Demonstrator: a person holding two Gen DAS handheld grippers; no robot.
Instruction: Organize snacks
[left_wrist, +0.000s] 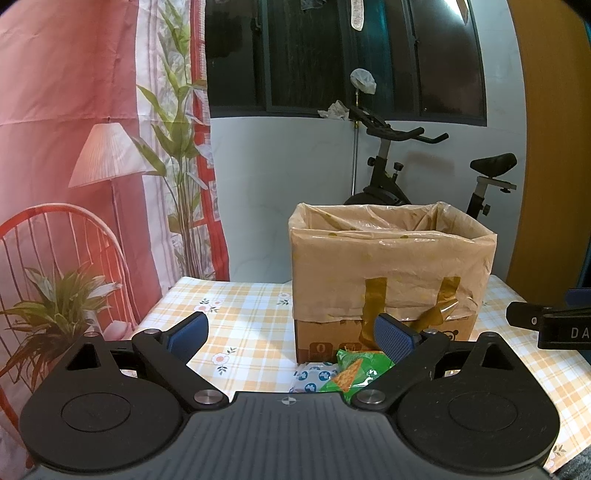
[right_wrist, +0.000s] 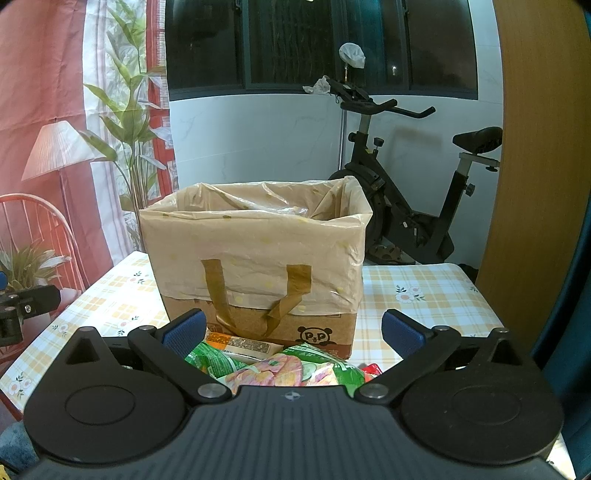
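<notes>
Snack packets (right_wrist: 280, 365) lie heaped at the near edge, a green one (left_wrist: 351, 373) showing at six o'clock of the lined cardboard box (right_wrist: 258, 258); their lower parts are hidden behind the gripper bodies. Left hand-held gripper (left_wrist: 291, 334) and right hand-held gripper (right_wrist: 293, 332) both hang with jaws apart, holding nothing. Checked floral cloth covers the bench (right_wrist: 417, 291). Beyond, at one o'clock, stands an exercise bike (right_wrist: 406, 184) under dark windows (left_wrist: 369, 55); a printed curtain (left_wrist: 74, 129) hangs at ten.

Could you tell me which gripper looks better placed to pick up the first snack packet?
Probably the right gripper: its open fingers frame the green snack packets lying before the plastic-lined cardboard box. The left gripper sits off to their side.
</notes>
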